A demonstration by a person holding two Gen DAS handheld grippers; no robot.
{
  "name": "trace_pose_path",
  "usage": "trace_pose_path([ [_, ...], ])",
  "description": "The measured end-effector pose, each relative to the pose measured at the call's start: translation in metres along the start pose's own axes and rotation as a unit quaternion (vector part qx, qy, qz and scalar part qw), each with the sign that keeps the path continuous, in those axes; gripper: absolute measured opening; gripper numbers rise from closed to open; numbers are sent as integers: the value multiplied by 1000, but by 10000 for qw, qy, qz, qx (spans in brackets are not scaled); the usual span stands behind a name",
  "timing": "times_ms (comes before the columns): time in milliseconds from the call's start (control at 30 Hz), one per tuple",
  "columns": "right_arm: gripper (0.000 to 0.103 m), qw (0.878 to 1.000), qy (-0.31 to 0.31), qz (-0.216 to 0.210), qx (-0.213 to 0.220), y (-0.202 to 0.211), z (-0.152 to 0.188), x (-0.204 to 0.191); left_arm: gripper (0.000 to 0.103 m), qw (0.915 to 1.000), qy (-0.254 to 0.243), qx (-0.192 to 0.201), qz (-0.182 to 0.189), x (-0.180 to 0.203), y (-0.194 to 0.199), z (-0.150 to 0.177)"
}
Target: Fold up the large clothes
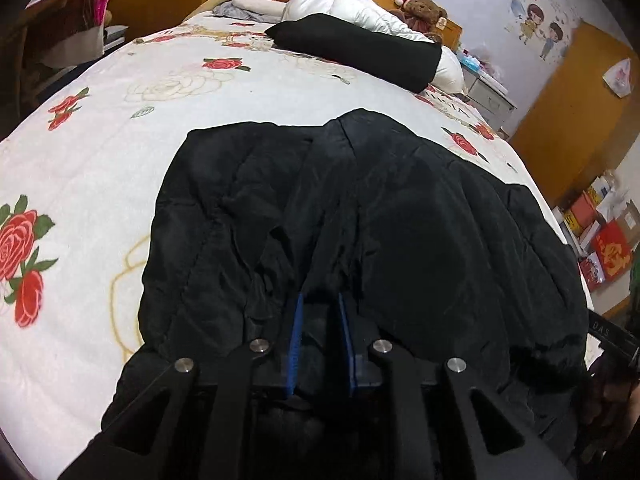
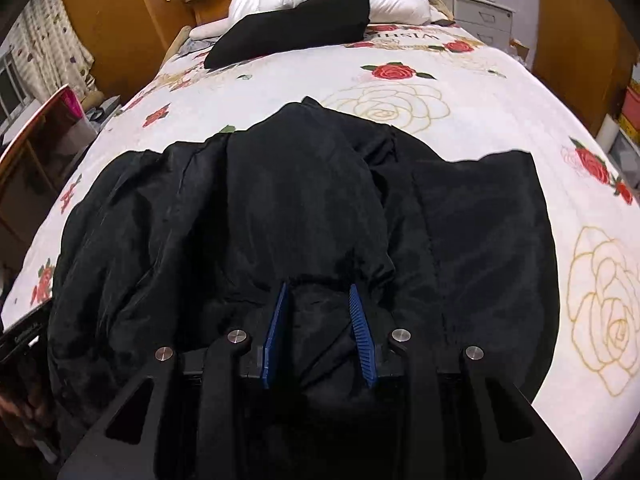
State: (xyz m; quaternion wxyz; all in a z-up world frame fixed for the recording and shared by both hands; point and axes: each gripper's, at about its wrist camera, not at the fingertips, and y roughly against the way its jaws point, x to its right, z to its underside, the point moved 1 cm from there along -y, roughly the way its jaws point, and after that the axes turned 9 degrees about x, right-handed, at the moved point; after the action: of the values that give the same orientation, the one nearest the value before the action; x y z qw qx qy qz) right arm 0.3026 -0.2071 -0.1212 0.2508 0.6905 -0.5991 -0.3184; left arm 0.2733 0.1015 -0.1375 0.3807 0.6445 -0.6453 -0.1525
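Note:
A large black padded jacket [image 1: 400, 208] lies spread across the near half of a bed with a rose-print cover [image 1: 120, 140]. In the left wrist view, my left gripper [image 1: 320, 298] sits at the jacket's near edge. Its blue pads stand narrowly apart, with a bunched fold of the dark fabric pinched between them. In the right wrist view the same jacket [image 2: 280, 200] fills the middle. My right gripper [image 2: 318, 288] has its pads wider apart, and a thick lump of jacket fabric fills the gap and gathers at the tips.
A folded black garment [image 1: 360, 48] lies against white pillows [image 1: 344, 0] near the wooden headboard, with a teddy bear [image 1: 424, 8] beside them. A bedside drawer unit [image 2: 480, 16] and stacked boxes [image 1: 600, 240] stand to the right. The floral cover [image 2: 480, 92] lies bare beyond the jacket.

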Motion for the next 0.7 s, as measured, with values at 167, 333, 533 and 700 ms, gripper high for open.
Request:
trace_pose_path([
  [167, 32, 9996, -219, 16, 191, 42, -22, -11, 20, 9999, -119, 75, 40, 17, 28, -13],
  [333, 32, 9958, 44, -736, 534, 87, -12, -53, 20, 9978, -108, 211, 618, 39, 56, 1],
  [533, 23, 9964, 250, -606, -541, 23, 32, -64, 18, 9966, -104, -577, 572, 45, 9, 33],
  [700, 19, 9953, -38, -672, -698, 7, 44, -49, 18, 9961, -18, -691, 540, 43, -4, 33],
])
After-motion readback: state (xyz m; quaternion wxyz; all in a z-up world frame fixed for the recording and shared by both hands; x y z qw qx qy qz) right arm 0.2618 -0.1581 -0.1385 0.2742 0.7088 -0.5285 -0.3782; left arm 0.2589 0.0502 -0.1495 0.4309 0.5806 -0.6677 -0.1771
